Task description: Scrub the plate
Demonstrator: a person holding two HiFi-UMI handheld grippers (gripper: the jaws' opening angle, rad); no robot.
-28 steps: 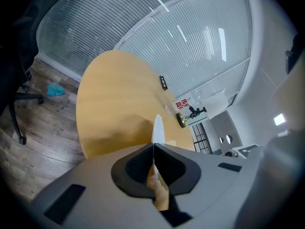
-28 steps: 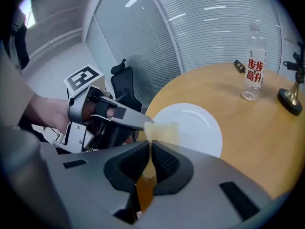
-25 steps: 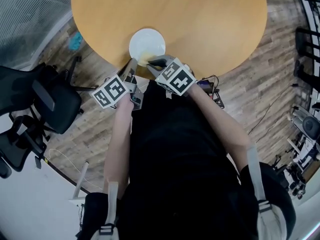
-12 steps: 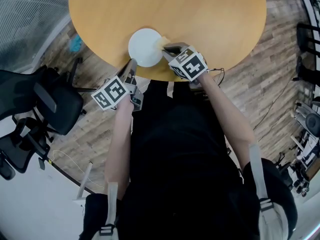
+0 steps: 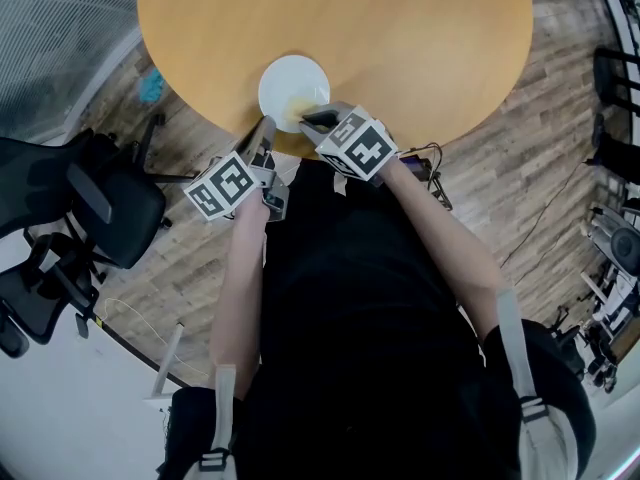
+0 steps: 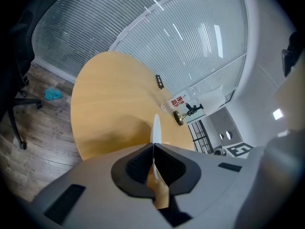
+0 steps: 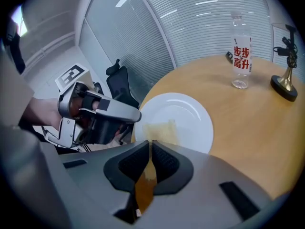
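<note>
Four red Chinese characters, 步步高升, sit in two rows on the label of a clear bottle (image 7: 240,51) at the upper right of the right gripper view. The white plate (image 5: 292,86) lies flat and face up near the lower edge of the round wooden bench (image 5: 420,48); being round, it has no long axis. The left gripper (image 5: 264,126) has its jaws pinched on the plate's near rim. The right gripper (image 5: 312,120) has its jaws clamped on a yellow sponge (image 7: 159,128) resting on the plate.
</note>
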